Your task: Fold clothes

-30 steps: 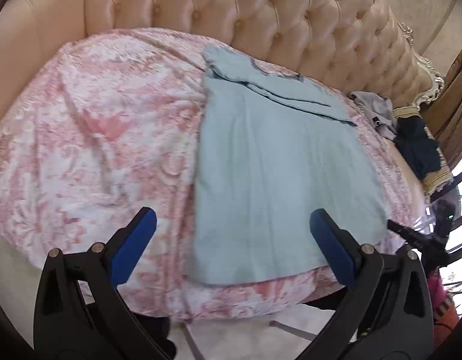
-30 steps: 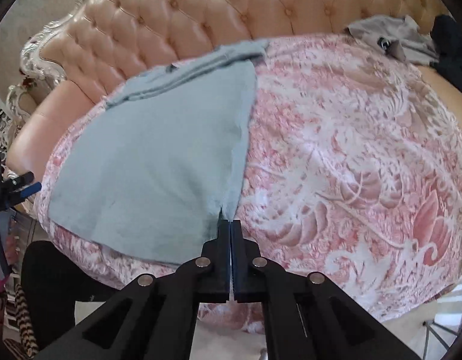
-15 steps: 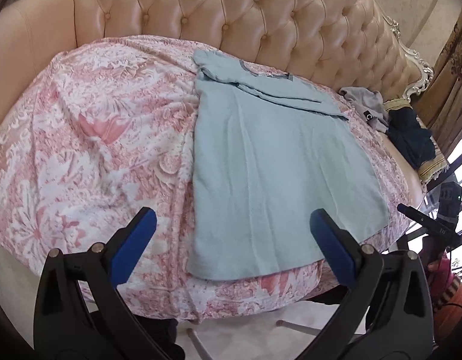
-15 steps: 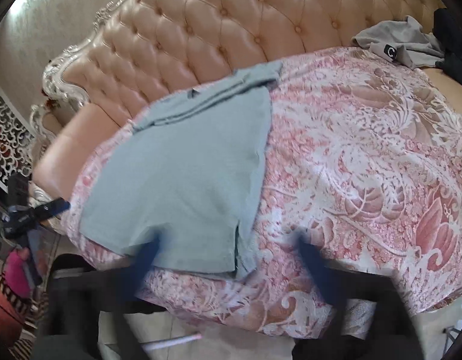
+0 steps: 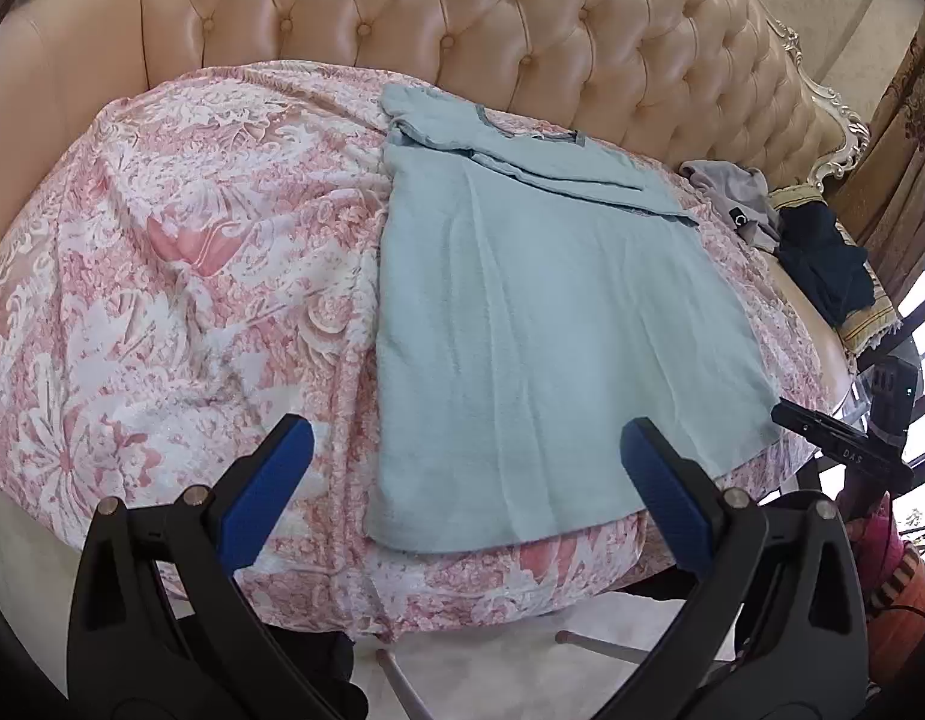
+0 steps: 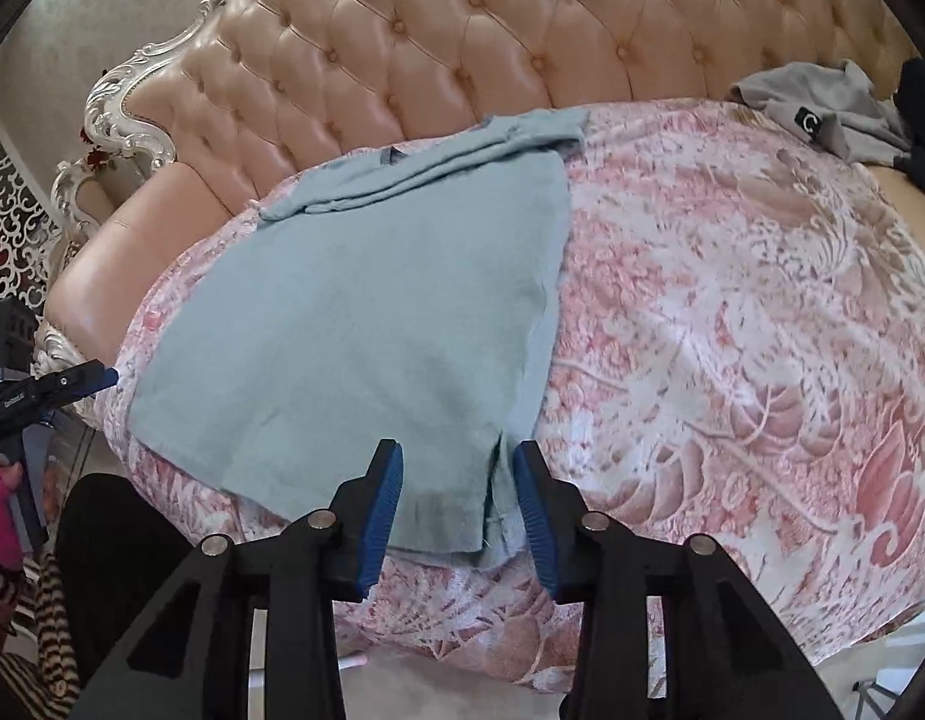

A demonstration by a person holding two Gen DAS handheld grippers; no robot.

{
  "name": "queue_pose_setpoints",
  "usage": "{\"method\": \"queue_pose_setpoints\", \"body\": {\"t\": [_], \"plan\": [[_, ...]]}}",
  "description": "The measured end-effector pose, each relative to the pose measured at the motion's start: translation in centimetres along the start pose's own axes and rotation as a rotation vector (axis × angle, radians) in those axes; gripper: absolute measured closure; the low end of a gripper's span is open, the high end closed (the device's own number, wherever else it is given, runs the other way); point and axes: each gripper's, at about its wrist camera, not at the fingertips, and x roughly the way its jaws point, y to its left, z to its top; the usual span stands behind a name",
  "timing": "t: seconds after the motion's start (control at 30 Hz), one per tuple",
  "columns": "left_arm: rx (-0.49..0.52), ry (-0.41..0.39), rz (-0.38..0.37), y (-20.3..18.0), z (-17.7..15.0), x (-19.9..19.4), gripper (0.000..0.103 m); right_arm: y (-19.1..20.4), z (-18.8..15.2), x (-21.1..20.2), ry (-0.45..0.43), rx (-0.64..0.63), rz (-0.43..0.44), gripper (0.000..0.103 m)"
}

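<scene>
Pale-blue shirt [image 5: 540,324]: laid flat on the pink floral cover [image 5: 180,276] of a sofa, sleeves already turned in at the collar end by the tufted backrest [image 5: 462,18], hem toward the front edge.
Left gripper [image 5: 462,480]: fingers spread wide, nothing between them; held above the hem's near-left part, clear of the cloth.
Right gripper [image 6: 456,498]: fingers closing, half apart, the hem corner by the side slit seen between them; no pinch is shown yet.
Spare clothes: a grey garment [image 6: 822,102] and a dark garment [image 5: 822,264] are left at the sofa's far end.
Step in hand: the hem is being taken up for a fold toward the collar, as judged.
Next move: both hem corners need to be pinched, then lifted evenly so the cloth is not skewed.
</scene>
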Motion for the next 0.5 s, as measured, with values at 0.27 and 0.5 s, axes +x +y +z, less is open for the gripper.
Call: {"method": "queue_pose_setpoints", "body": {"t": [0.27, 0.5], "plan": [[-0.016, 0.009, -0.007, 0.3, -0.1, 0.4, 0.0, -0.1, -0.3, 0.4, 0.026, 0.005, 0.031, 0.077], [0.011, 0.016, -0.035, -0.2, -0.2, 0.2, 0.001, -1.2, -0.4, -0.2, 0.007, 0.093, 0.059, 0.094]]}}
